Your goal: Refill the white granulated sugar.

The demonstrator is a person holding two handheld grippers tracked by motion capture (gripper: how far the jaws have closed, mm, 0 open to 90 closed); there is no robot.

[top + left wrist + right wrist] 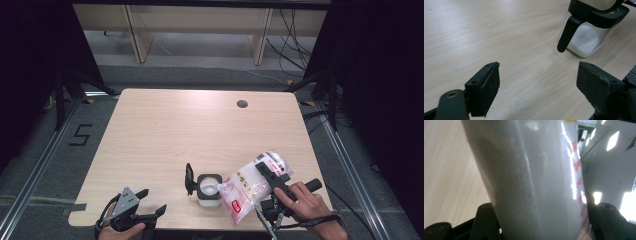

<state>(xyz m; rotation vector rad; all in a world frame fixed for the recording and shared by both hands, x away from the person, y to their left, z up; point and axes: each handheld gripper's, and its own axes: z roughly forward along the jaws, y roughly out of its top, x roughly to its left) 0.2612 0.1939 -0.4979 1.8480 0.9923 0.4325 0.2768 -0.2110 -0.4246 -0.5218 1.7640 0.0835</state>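
Note:
A clear bag of white granules (252,185) with red print is tilted over a small square glass jar (208,190) near the table's front edge, its cut corner over the jar's open mouth. My right gripper (272,176) is shut on the bag (534,180), whose sides fill the space between its two jaws. The jar (586,35) has a black rim and a black flip lid standing open at its left; white granules lie in its bottom. My left gripper (150,202) rests at the front left, open, with bare table between its fingers (486,87).
The light wooden table (175,130) has a round cable hole (242,104) at the back right. Black frame posts and dark curtains stand on both sides, with cables on the floor behind.

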